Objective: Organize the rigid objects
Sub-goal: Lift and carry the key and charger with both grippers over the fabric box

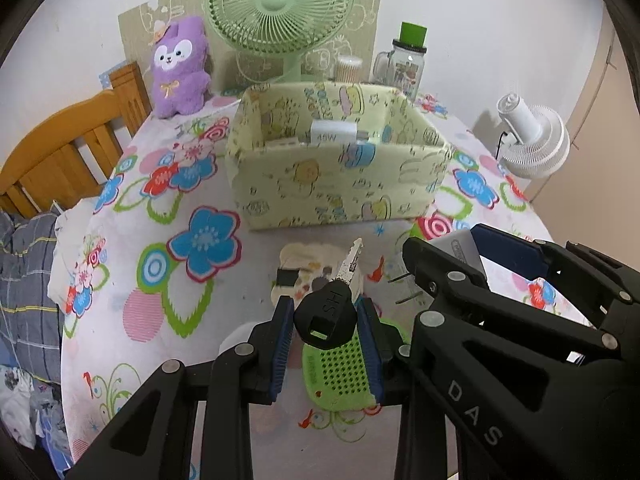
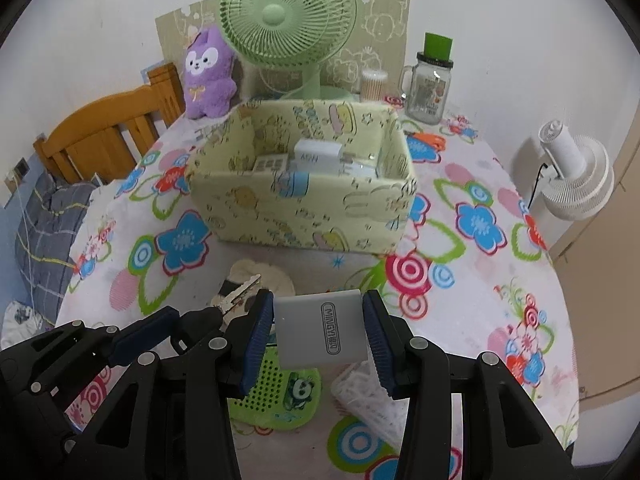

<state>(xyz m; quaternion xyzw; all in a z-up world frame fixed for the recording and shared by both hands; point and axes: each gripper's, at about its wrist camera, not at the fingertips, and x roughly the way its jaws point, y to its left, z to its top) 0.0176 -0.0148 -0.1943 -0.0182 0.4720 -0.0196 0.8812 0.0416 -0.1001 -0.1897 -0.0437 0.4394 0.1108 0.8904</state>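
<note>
My left gripper (image 1: 325, 320) is shut on the black head of a key (image 1: 326, 314), its silver blade pointing up toward the box. My right gripper (image 2: 318, 334) is shut on a flat grey card-shaped block (image 2: 320, 332) marked MINGYI; in the left wrist view the block (image 1: 460, 250) and right gripper (image 1: 472, 256) show at the right. The key (image 2: 240, 298) and left gripper (image 2: 196, 320) appear at the left of the right wrist view. A yellow-green patterned fabric box (image 1: 340, 184) (image 2: 304, 212) stands ahead, holding a white charger (image 1: 326, 134) (image 2: 316, 156) and other small white items.
A green perforated case (image 1: 340, 372) (image 2: 276, 396), a cream plush piece (image 1: 308, 272) (image 2: 260, 276) and a white ridged object (image 2: 372, 396) lie on the flowered tablecloth below the grippers. Behind the box: green fan (image 1: 280, 4), purple plush (image 1: 180, 68), glass jar (image 1: 406, 64), cotton-swab tub (image 1: 349, 67). White fan (image 1: 532, 140) right, wooden chair (image 1: 72, 148) left.
</note>
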